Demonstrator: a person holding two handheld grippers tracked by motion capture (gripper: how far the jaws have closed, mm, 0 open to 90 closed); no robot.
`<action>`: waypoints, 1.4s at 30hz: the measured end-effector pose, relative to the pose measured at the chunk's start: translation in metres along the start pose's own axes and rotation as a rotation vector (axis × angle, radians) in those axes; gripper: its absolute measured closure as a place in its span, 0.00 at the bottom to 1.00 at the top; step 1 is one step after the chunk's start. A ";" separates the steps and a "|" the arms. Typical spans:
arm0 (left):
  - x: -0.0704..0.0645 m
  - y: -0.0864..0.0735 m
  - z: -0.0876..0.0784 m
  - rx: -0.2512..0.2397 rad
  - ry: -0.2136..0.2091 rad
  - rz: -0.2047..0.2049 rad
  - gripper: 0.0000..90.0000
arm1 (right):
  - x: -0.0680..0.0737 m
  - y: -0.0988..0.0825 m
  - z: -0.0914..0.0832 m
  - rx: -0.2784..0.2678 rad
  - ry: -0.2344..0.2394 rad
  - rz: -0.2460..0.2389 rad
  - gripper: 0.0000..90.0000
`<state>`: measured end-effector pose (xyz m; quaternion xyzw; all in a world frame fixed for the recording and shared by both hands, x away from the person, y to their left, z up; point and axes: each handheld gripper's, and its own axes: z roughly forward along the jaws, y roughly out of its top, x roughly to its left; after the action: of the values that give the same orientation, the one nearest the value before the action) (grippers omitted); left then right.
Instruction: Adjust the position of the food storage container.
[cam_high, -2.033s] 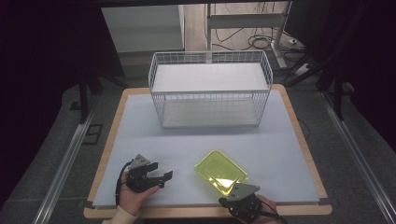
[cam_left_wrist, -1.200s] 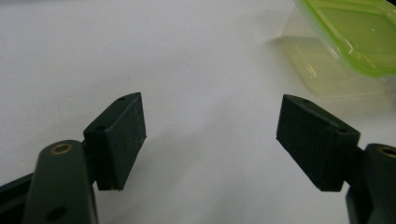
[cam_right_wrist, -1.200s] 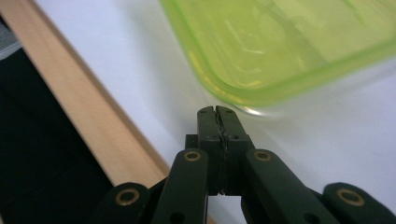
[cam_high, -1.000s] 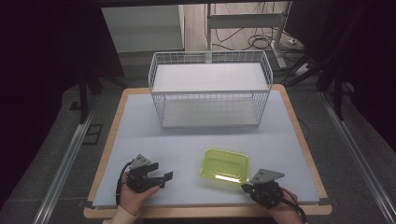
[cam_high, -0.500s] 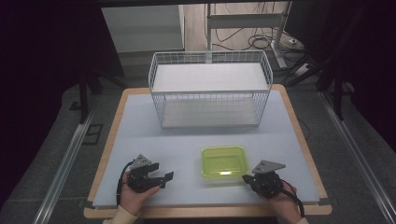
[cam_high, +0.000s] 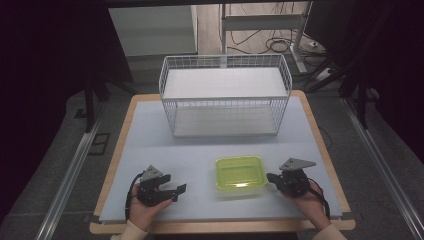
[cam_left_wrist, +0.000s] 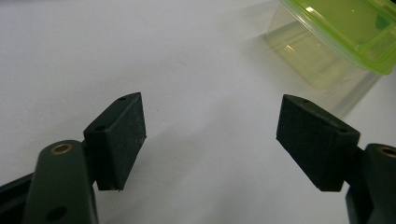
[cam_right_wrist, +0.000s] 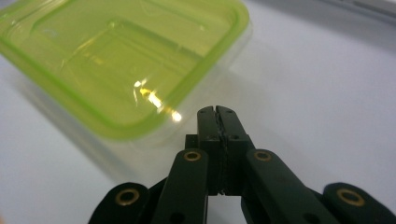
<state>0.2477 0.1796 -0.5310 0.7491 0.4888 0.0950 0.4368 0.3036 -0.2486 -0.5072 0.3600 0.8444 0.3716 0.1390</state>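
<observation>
A clear plastic container (cam_high: 239, 177) with a yellow-green lid (cam_high: 239, 171) sits on the pale surface (cam_high: 150, 145) near its near edge, a little right of the middle. The lid lies flat on top of the container and the box stands level.

The right hand-held gripper (cam_high: 270, 177) lies just to the right of the container, its tips pointing left at the container's right side. In the right gripper view its two black jaws are pressed together with nothing between them, and their tips stand just short of the container's (cam_right_wrist: 140, 84) near corner; whether they touch the clear wall cannot be told.

The left hand-held gripper (cam_high: 181, 190) rests on the surface well to the left of the container, held by the person's left hand (cam_high: 145, 210). Its jaws are spread wide and hold nothing; in the left gripper view bare surface shows between the pads (cam_left_wrist: 123, 135), with the container (cam_left_wrist: 327, 56) off to the far right.

A white wire basket (cam_high: 225, 95) stands at the far side of the surface, well apart from both grippers.
</observation>
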 end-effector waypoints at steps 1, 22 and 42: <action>0.000 0.000 0.000 0.000 0.000 0.000 0.26 | 0.000 0.000 0.000 0.000 0.000 0.000 0.99; 0.001 -0.001 0.000 0.002 0.001 -0.001 0.26 | 0.018 0.013 0.029 0.026 0.059 -0.050 0.99; 0.003 -0.001 -0.002 -0.003 0.000 -0.002 0.26 | 0.023 0.022 0.030 -0.026 0.052 -0.032 0.99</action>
<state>0.2472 0.1833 -0.5312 0.7481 0.4894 0.0955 0.4378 0.3137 -0.2060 -0.5107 0.3349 0.8485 0.3893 0.1275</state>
